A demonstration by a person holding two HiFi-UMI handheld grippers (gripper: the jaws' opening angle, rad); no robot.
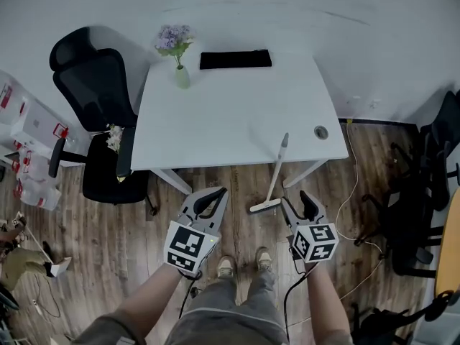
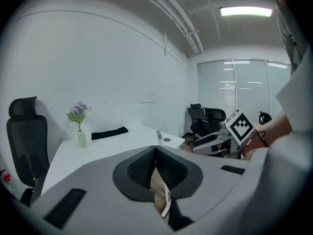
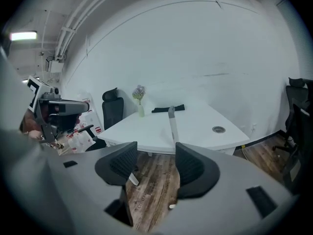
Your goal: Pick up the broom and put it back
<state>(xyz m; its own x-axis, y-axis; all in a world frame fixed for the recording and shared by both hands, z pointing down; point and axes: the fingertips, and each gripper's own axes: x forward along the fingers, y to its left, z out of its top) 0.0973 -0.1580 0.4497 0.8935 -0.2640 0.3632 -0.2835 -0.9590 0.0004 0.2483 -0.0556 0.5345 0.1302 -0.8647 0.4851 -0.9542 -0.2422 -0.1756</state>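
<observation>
Broom: a slim white broom with a long pale handle and a narrow flat head (image 1: 274, 177) leans against the front edge of the white counter (image 1: 230, 121). Its head rests on the brown wood-plank floor (image 1: 237, 185), just ahead of our feet.
Left hand-held gripper (image 1: 207, 198): we hold it low, to the left of the broom head. Its jaws are pressed together with nothing between them.
Right hand-held gripper (image 1: 300, 205): it sits just right of the broom head, jaws spread wide and empty. Seen along them, the handle stands ahead, clear of both pads.
Handling: we judge the broom light and stiff. The thin, smooth handle could slide or twist in a loose grip, and its length would make it swing.
Where to hold: we would close the open jaws squarely across the handle, around the middle, above the head.
Risk: nudging the leaning handle first may tip it sideways along the counter edge.
</observation>
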